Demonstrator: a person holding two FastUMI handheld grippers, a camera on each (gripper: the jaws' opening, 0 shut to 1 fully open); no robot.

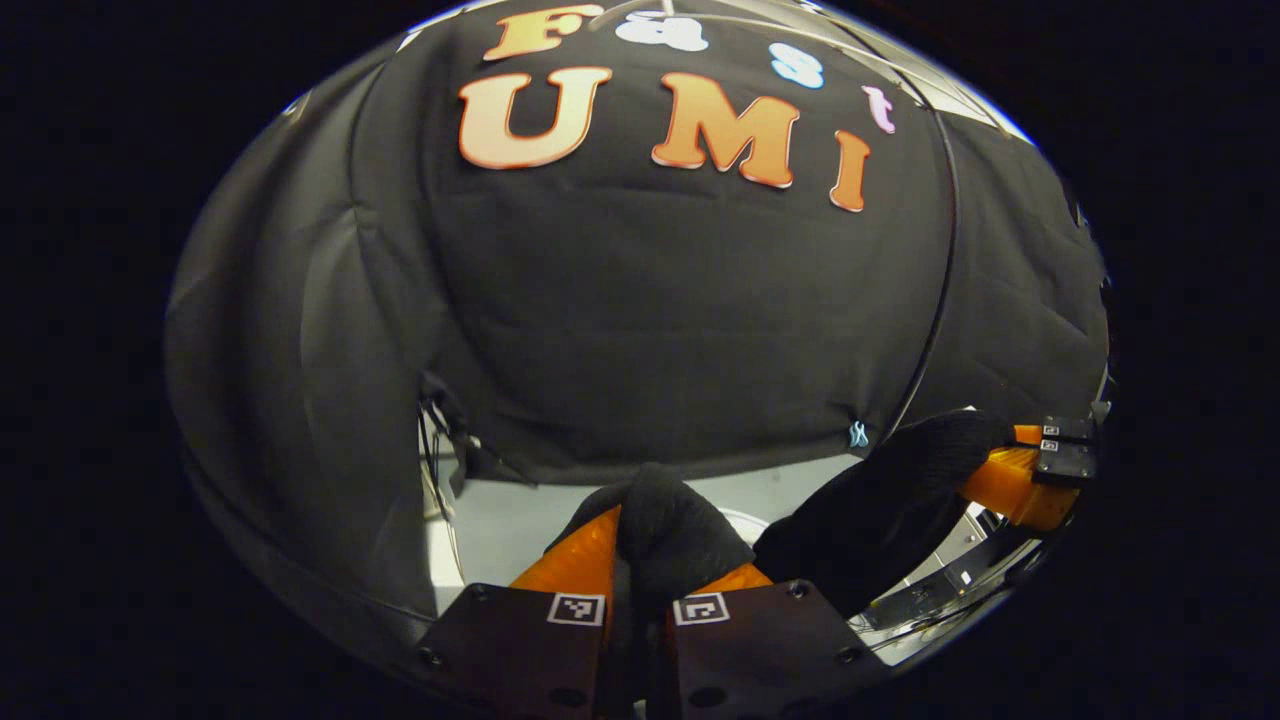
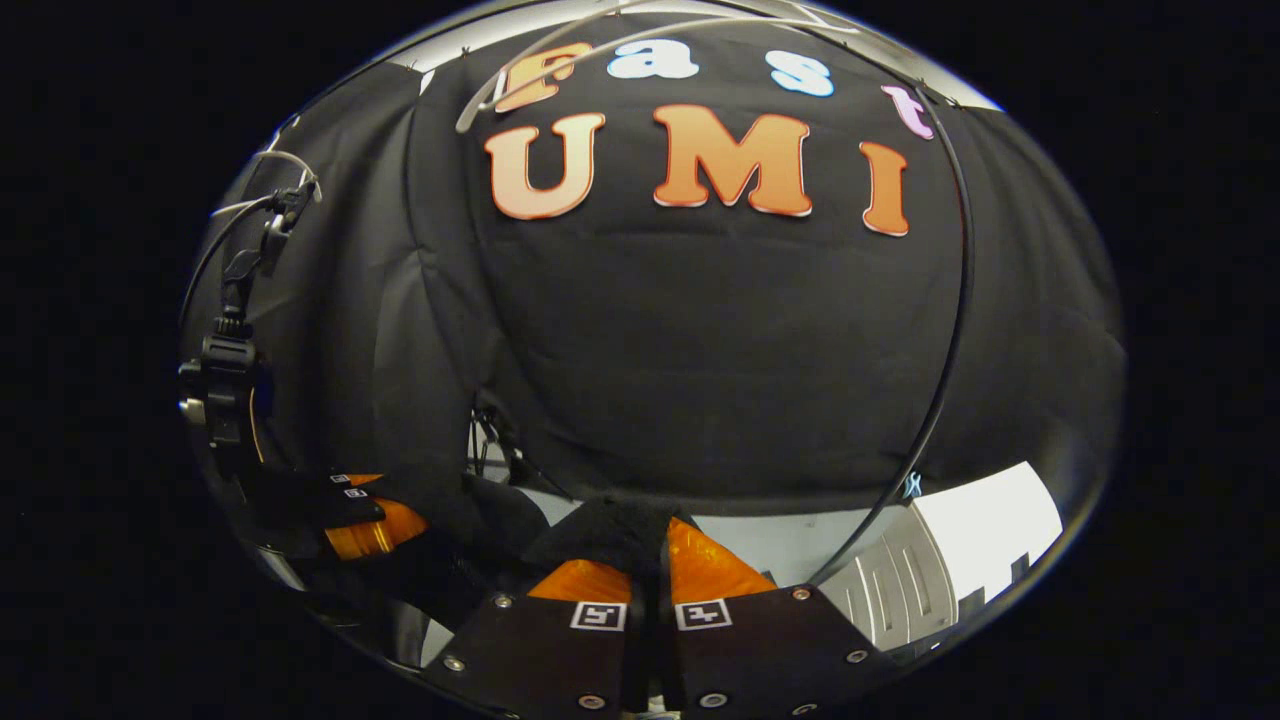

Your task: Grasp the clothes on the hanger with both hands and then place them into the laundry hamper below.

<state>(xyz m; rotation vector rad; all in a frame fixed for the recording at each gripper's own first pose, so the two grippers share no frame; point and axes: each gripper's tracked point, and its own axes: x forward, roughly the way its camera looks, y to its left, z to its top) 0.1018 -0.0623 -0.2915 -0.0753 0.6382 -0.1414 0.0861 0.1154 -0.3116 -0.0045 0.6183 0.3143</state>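
One black garment (image 1: 670, 535) hangs stretched between two grippers. The left gripper (image 1: 640, 580) has its jaws clamped on one bunched end; the right gripper (image 2: 655, 560) pinches the other end, jaws nearly closed.

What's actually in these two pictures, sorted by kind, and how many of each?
Tongs, orange-fingered: 2, left tongs and right tongs, each clamped on cloth.
Black garment: 1, bunched between both tongs.
Black cable down the wall: 1.
Camera mount: 1.
Total: 5.
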